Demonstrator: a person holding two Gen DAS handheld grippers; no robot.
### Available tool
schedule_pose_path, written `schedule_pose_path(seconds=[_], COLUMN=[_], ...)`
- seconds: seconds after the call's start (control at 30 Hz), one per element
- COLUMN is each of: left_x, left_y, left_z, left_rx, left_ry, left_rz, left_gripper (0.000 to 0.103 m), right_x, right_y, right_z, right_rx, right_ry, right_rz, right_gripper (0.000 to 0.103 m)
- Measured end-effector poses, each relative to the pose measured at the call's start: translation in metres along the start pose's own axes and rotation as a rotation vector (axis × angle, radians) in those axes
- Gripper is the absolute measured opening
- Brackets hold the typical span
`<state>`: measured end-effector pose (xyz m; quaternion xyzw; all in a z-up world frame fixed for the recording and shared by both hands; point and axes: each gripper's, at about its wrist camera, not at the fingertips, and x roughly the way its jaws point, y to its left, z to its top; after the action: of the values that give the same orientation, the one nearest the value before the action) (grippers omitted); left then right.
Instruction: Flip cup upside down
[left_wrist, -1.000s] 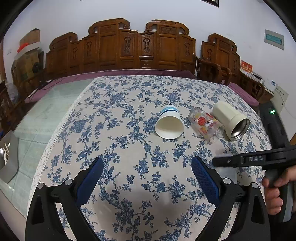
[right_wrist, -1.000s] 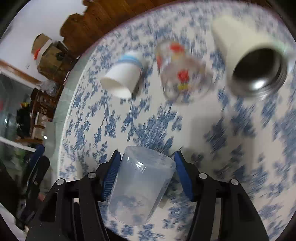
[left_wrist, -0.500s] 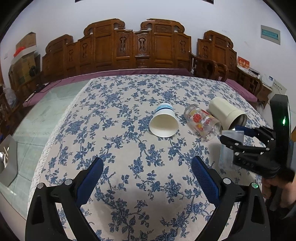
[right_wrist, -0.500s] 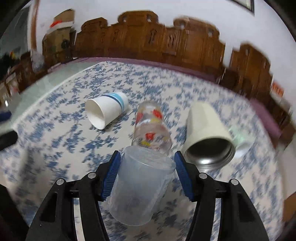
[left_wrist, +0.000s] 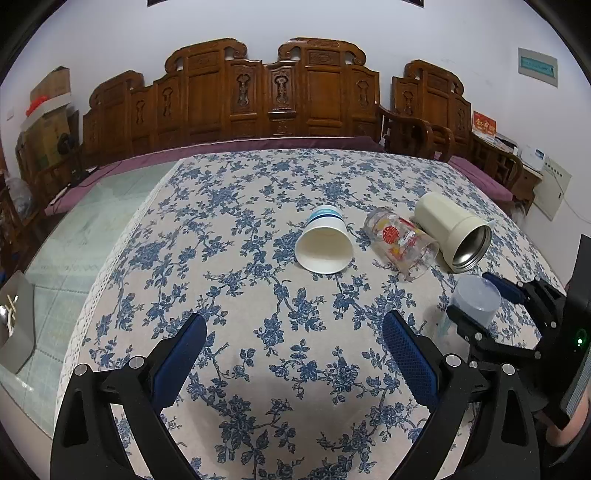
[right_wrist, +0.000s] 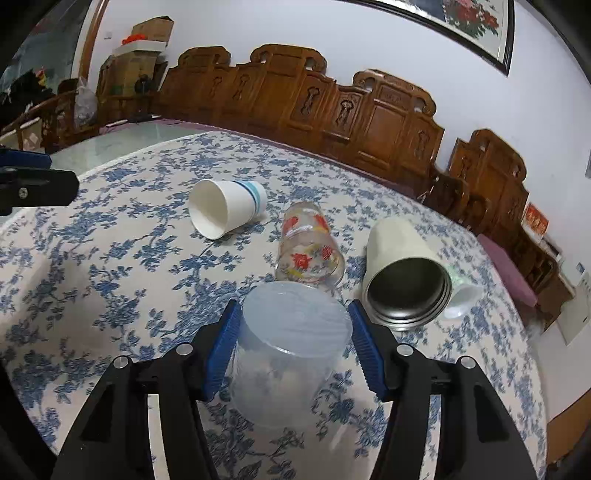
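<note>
My right gripper (right_wrist: 293, 339) is shut on a clear plastic cup (right_wrist: 286, 350), held upside down with its closed base on top, low over the flowered tablecloth (right_wrist: 110, 266). In the left wrist view the same cup (left_wrist: 474, 301) sits in the right gripper (left_wrist: 480, 306) at the right edge. My left gripper (left_wrist: 295, 354) is open and empty above the near part of the table. A white paper cup (left_wrist: 325, 243), a printed glass (left_wrist: 400, 242) and a cream steel tumbler (left_wrist: 452, 230) lie on their sides beyond it.
A small white cup (right_wrist: 461, 295) lies behind the tumbler (right_wrist: 402, 269). Carved wooden chairs (left_wrist: 273, 99) line the far side of the table. A glass tabletop (left_wrist: 74, 229) shows left of the cloth.
The right gripper has turned the clear cup over, from lying forward to base up, and lowered it toward the cloth. The left gripper has stayed about where it was.
</note>
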<state>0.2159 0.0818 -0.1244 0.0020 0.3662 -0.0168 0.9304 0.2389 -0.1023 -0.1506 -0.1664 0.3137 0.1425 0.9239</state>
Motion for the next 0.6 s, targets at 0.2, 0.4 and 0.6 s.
schedule_pose_path(seconds=[0.2,0.4,0.6], left_x=[0.0,0.001,-0.001], left_y=[-0.002,-0.002,-0.002], left_z=[-0.002,-0.001,-0.001], left_rx=[0.006,0.005,0.005], left_ry=[0.001,0.0,-0.006], left_rz=[-0.001,-0.001,-0.003], left_gripper=[0.092,0.092,0.092], right_x=[-0.003,-0.001,-0.002], right_y=[-0.004,-0.01,-0.019], right_z=[-0.001,-0.002,-0.002], right_rx=[0.068,0.137,0.201], right_ry=[0.03,0.064,0.081], right_rz=[0.066,0.139,0.176], right_gripper=[0.062,0.061,0.065])
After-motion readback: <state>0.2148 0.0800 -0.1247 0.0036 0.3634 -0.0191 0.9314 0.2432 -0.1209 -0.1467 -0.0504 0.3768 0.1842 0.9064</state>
